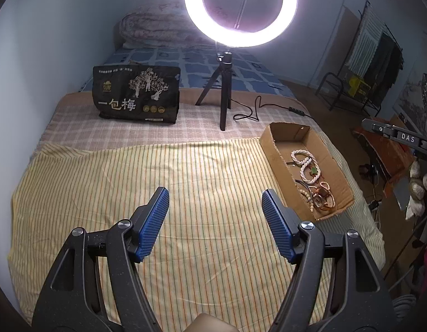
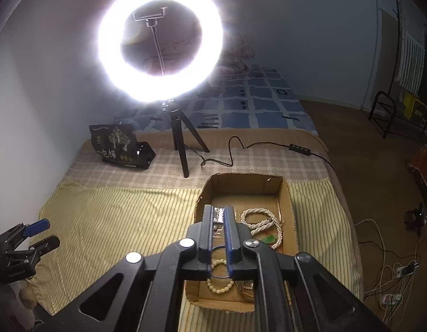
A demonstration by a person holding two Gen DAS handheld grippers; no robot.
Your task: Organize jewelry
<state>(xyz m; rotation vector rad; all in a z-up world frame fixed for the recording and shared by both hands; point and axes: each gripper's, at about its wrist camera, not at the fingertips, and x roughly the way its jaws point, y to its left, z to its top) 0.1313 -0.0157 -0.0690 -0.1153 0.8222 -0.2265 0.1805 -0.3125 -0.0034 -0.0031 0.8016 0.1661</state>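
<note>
The shallow brown cardboard box [image 2: 285, 193] of white pearl strands and bead bracelets [image 2: 262, 221] is found directly beneath the nearer right gripper [image 2: 219, 215], jaws almost together on nothing discernible, its long axis running away along the fingers, while the left gripper [image 1: 215, 203], jaws spread, is held well to its left.

place: a bedroom in a home, set up for filming
bed [image 1: 163, 171]: covered with a yellow striped sheet and a checked cloth, blue patterned bedding behind
quilt [image 1: 152, 30]: rolled up at the far end by the wall
clothes rack [image 1: 379, 52]: hung with garments on the right
ring light [image 1: 240, 8]: lit, on a small tripod standing on the bed
floor [image 2: 360, 144]: brown, with cables and a power strip [image 2: 390, 298]
</note>
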